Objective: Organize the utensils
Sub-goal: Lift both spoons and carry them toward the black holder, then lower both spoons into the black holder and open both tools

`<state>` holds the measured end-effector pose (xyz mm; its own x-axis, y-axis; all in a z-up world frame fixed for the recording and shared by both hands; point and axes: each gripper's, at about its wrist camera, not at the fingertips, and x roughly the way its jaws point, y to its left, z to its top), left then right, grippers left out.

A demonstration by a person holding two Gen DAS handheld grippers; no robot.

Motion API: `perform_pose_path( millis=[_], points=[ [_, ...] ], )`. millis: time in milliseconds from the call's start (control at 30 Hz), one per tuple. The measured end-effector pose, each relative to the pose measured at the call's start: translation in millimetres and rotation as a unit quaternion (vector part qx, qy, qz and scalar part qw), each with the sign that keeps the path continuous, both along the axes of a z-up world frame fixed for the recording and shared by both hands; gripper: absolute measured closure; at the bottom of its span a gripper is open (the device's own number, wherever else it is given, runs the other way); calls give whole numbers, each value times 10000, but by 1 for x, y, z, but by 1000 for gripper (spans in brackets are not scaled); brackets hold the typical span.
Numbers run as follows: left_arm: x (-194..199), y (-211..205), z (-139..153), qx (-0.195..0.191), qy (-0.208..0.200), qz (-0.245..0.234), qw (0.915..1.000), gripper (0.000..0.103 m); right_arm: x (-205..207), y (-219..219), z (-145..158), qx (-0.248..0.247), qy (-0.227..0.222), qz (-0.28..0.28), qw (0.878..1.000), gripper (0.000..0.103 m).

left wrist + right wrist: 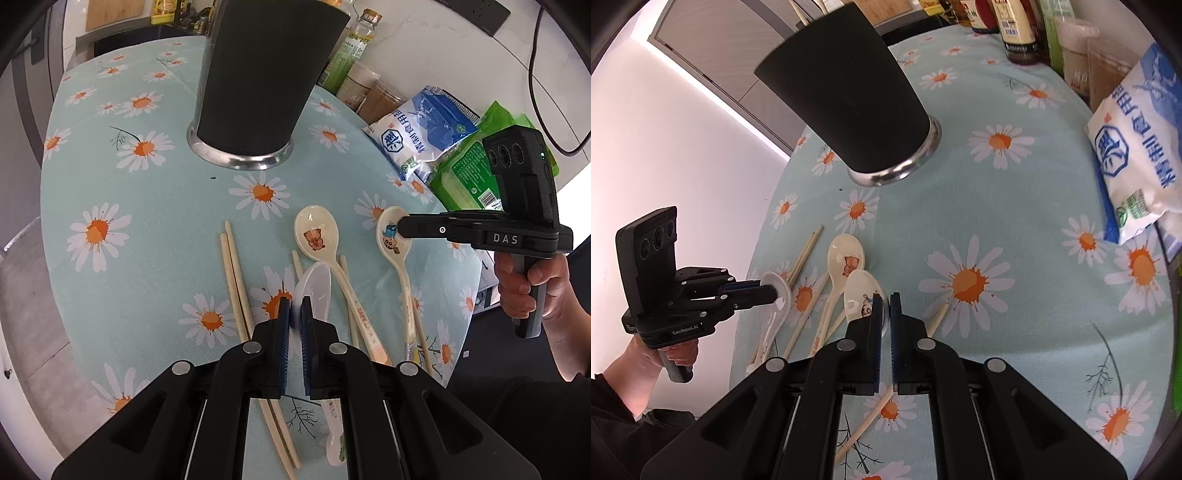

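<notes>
Counter (110,177) under daisy-print cloth, black utensil holder (266,74) upright at centre on steel base. Salt bag (424,129) at far right edge. Left gripper (295,306) fingers pinching bowl of white spoon (314,284). Right gripper (885,306) fingers pinching rim of panda spoon (860,291). Bear spoon (317,232) lying between them across loose chopsticks (236,280), all on cloth near holder.

black cup's (266,74) rim cut off by the top edge, white spoon's (314,284) handle hidden under the left gripper (295,308), bottles (1015,22) cropped at the top, salt bag (1134,147) cut at the right edge
</notes>
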<state>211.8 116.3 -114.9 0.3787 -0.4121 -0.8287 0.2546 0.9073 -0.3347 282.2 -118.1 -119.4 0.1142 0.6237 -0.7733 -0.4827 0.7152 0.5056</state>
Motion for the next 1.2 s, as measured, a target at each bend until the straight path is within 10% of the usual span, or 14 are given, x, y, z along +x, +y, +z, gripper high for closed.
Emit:
perform_pose_path(
  millis=[700,1200],
  points=[
    [-3,12,73,-233,-1151,729,9904,98,0,16,93,49,-1546,217,9877,98],
    [39,18,147,-334,-2374,1142,9641,98,38,54,170,38,-2715,292,9620,98]
  ],
)
